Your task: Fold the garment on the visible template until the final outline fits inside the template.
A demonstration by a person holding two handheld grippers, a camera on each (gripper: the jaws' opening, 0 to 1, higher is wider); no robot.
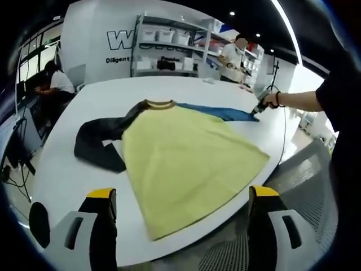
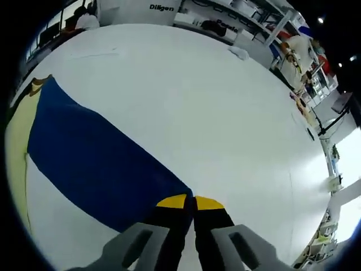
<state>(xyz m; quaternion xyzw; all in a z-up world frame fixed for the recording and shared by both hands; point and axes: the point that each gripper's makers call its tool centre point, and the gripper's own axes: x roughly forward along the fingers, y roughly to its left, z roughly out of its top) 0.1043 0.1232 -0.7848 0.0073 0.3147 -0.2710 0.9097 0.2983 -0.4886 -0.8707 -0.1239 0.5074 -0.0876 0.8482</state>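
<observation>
Yellow-tipped jaws of the left gripper (image 1: 183,197) stand wide apart with nothing between them, hanging off the near edge of the white table (image 1: 56,169). Just ahead lies the shirt (image 1: 186,152), its yellow body spread flat, hem toward the jaws. Its black sleeve (image 1: 98,138) is folded at the far left; its blue sleeve (image 1: 217,112) stretches out to the right. Over in the right gripper view, the right gripper (image 2: 190,203) has its jaws pressed together at the cuff end of the blue sleeve (image 2: 96,164), pinching it against the table (image 2: 214,101). From the left gripper view, that right gripper (image 1: 260,107) sits at the sleeve's tip, held by a person's hand (image 1: 272,99).
</observation>
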